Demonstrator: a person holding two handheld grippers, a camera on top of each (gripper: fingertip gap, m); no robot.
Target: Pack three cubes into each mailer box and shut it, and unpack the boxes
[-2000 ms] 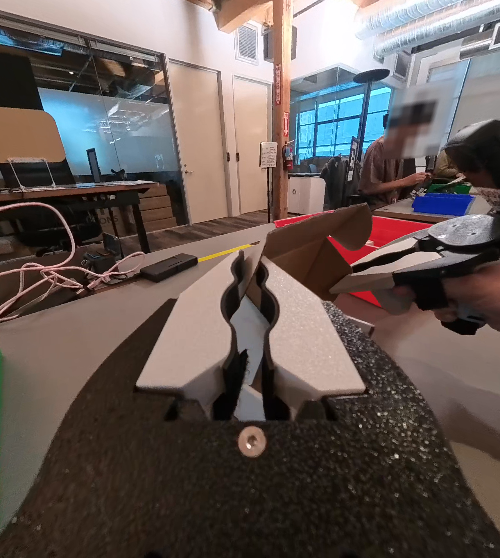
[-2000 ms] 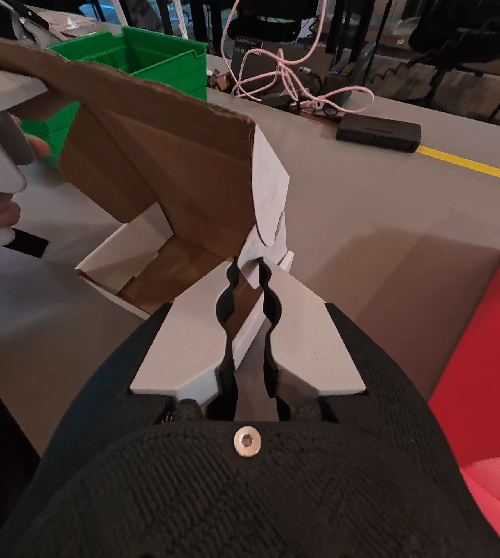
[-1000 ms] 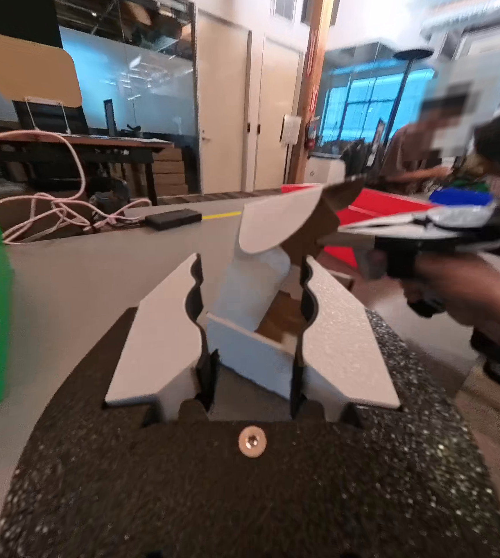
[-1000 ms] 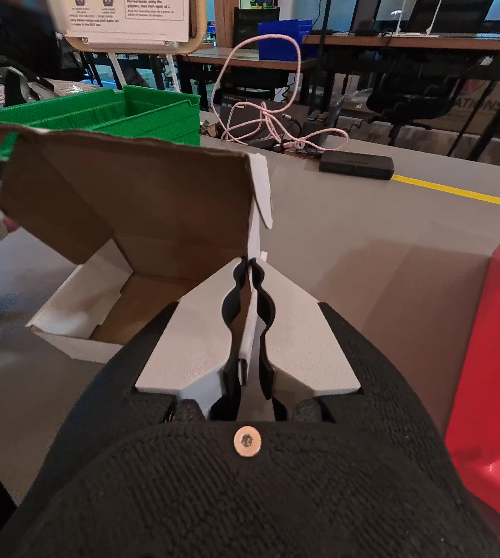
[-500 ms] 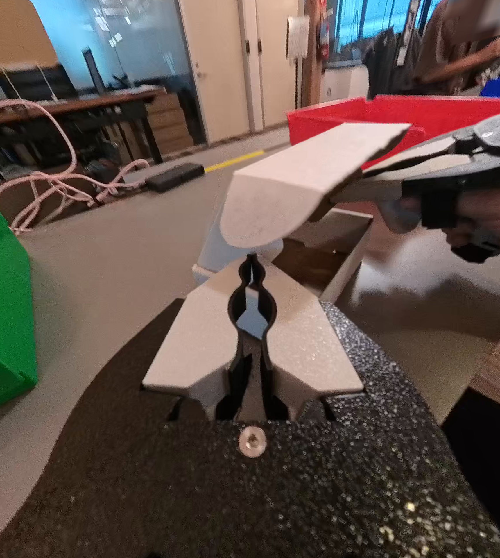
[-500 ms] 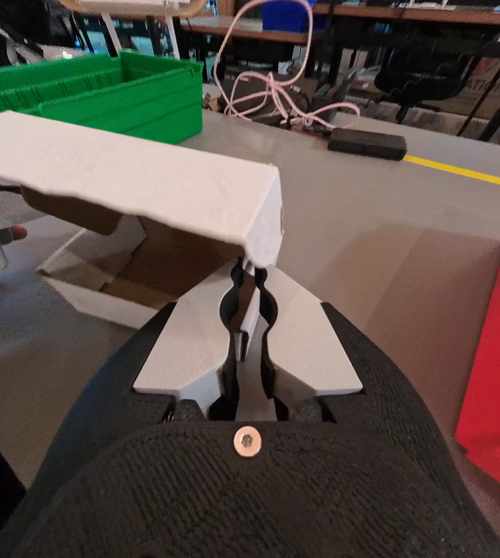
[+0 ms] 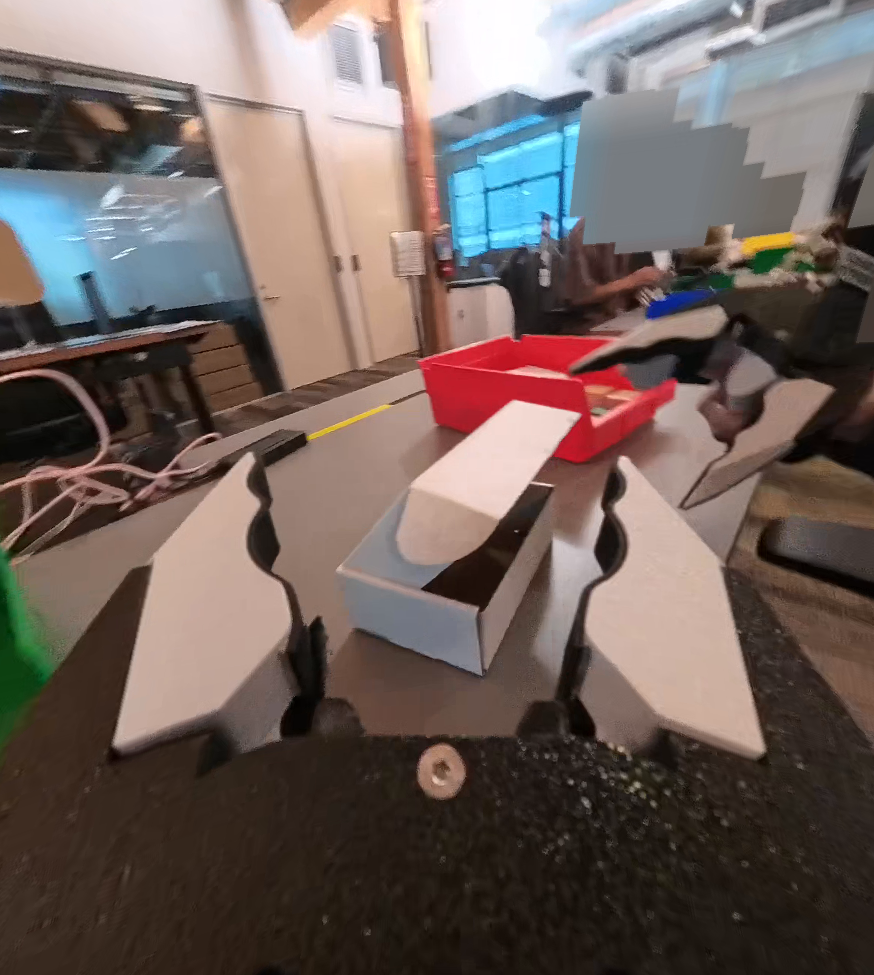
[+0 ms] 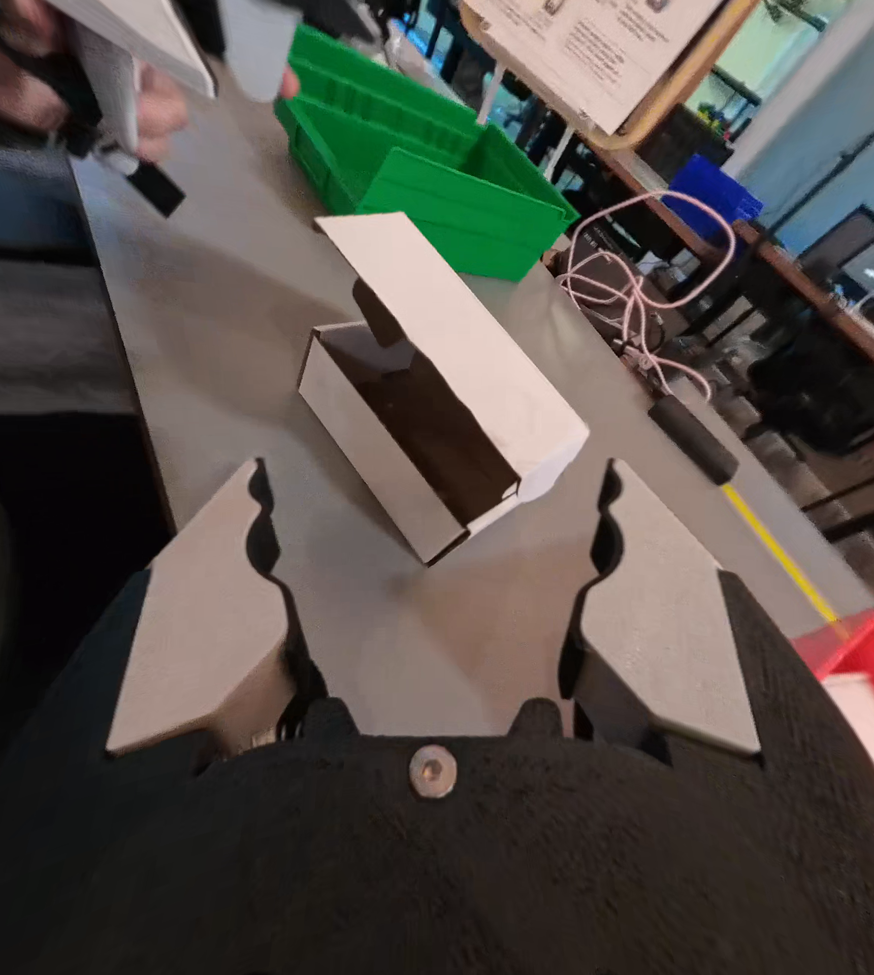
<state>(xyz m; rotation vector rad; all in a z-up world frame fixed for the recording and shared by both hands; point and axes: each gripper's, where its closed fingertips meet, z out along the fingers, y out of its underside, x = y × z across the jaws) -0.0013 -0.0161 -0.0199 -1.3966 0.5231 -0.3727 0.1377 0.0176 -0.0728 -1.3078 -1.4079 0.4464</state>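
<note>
white mailer box (image 8: pixel 424 422) half-shut, both grippers' fingers (image 7: pixel 202 596) wide apart

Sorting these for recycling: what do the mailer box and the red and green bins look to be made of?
Mailer box: likely cardboard, matte white outside, brown inside, with creased folds and thin cut flaps. Red bin and green bin: probably moulded plastic, uniform saturated colour, smooth walls with stiff rims and a slight sheen.

The left wrist view looks low and level across the tabletop (image 7: pixel 350 475) toward the red bin (image 7: pixel 503 401) at its far edge. The right wrist view tilts down from higher, facing the green bin (image 8: pixel 424 174). Both share the white mailer box (image 7: pixel 424 612) (image 8: pixel 371 422) close ahead.
</note>
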